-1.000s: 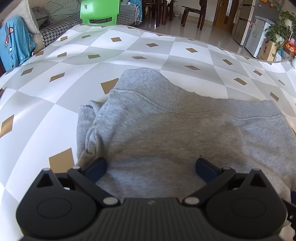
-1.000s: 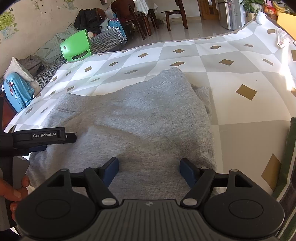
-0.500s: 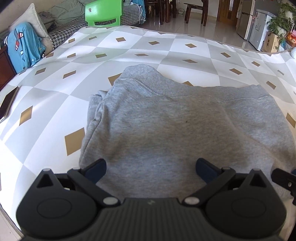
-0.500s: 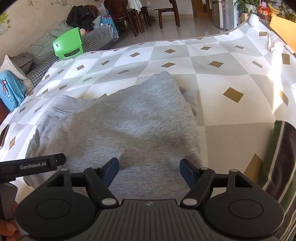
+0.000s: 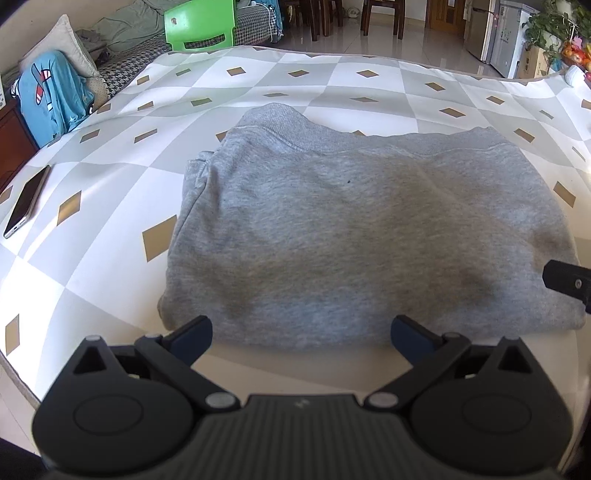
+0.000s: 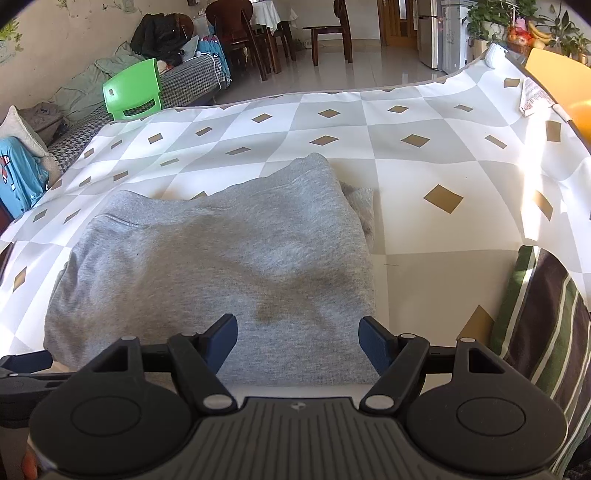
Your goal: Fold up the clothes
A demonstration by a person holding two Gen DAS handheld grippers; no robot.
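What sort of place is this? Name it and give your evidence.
Most likely a home's living and dining area: a sofa heaped with clothes, wooden dining chairs, a fridge, and a grey sweatshirt folded on a cloth-covered table.

Near edge: a bare strip of tablecloth (image 5: 295,363) lies between the left gripper (image 5: 301,334) and the hem of the folded grey sweatshirt (image 5: 362,236); nothing stands in it.
Left side: open cloth beside the sweatshirt, with a phone (image 5: 26,201) lying flat near the table's edge, well apart from the garment.
Far side: wide bare cloth beyond the collar, up to the far edge.
Right side: open cloth beside the sweatshirt; a striped garment (image 6: 546,317) lies at the near right corner.
Between the hands: the right gripper (image 6: 297,338) hangs over the sweatshirt's near right part, jaws apart, nothing between them.
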